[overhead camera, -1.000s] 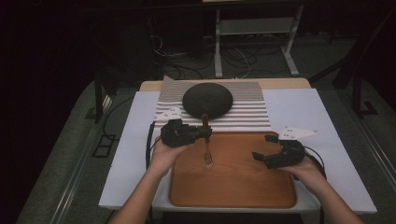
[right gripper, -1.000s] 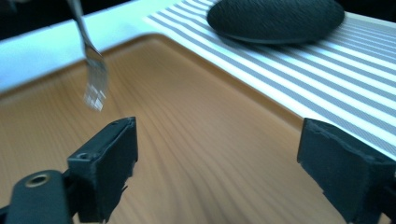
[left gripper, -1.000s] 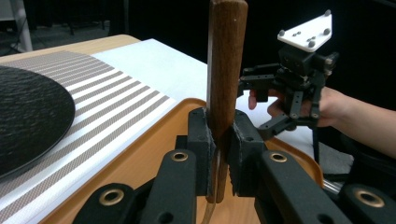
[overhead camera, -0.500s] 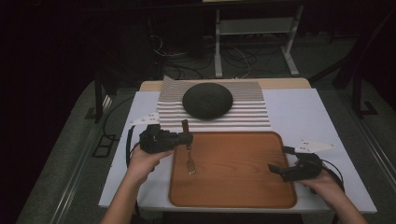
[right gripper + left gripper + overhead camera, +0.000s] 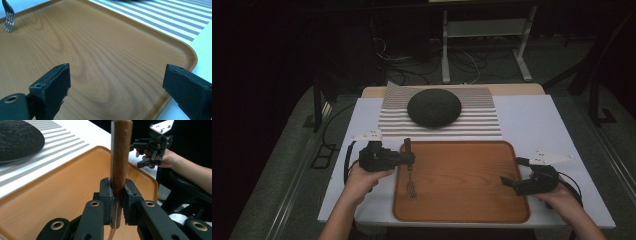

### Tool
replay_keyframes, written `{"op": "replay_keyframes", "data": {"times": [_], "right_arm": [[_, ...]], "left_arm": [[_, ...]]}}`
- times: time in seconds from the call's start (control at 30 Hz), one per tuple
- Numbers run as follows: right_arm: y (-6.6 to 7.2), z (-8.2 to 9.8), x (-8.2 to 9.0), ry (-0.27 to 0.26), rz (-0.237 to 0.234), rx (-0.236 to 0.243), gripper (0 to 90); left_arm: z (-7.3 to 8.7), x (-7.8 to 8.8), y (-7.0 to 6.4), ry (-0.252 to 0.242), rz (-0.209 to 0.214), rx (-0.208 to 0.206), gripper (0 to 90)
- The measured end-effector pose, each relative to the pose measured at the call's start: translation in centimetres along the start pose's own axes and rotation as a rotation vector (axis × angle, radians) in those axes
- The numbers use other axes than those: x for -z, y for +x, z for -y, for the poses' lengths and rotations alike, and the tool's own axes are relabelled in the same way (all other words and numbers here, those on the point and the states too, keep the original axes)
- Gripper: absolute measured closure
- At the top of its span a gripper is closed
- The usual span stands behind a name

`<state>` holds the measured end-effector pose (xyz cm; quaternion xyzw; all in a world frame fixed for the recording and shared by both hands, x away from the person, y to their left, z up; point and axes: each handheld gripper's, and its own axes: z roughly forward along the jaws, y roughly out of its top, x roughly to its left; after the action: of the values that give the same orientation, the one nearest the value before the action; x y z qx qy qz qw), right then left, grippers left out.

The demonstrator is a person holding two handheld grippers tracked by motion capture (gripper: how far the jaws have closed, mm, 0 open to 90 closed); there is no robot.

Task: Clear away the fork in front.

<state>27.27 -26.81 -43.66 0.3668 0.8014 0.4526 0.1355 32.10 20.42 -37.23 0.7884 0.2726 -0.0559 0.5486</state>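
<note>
Wooden tray (image 5: 472, 170) beneath brown-handled, silver-tined fork (image 5: 410, 172), clamped in left tool (image 5: 408, 159); right tool (image 5: 511, 172) apart.

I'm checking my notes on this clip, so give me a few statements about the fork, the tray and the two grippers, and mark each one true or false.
1. The left gripper is shut on the fork by its wooden handle. True.
2. The right gripper holds a spoon. False: its jaws stand open with nothing between them, at the tray's right edge.
3. The fork's tines are over the wooden tray. True.
4. The dark round plate lies on the tray. False: it lies on the striped placemat behind the tray.
5. The tray sits on bare floor. False: it sits on the white table.
</note>
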Motion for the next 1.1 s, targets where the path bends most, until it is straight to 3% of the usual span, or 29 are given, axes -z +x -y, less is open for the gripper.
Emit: {"op": "replay_keyframes", "data": {"times": [0.1,0.33,0.67,0.83,1.1], "right_arm": [[0.0,0.0,0.0,-0.003,-0.001,-0.001,7.7],[0.1,-0.1,-0.2,-0.003,-0.002,0.003,7.7],[0.1,-0.1,-0.2,-0.004,-0.005,0.006,7.7],[0.1,-0.2,-0.2,-0.004,-0.006,0.008,7.8],[0.1,-0.2,-0.1,-0.007,-0.006,0.007,8.0]], "left_arm": [[0.1,-0.5,0.5,0.024,-0.065,-0.023,75.6],[0.7,-2.4,2.1,0.096,-0.125,-0.016,71.4],[2.3,-5.2,3.4,0.176,-0.096,0.068,68.9],[2.8,-6.3,3.7,0.241,-0.107,0.079,69.3],[3.3,-7.0,3.9,0.295,-0.138,0.078,66.7]]}}
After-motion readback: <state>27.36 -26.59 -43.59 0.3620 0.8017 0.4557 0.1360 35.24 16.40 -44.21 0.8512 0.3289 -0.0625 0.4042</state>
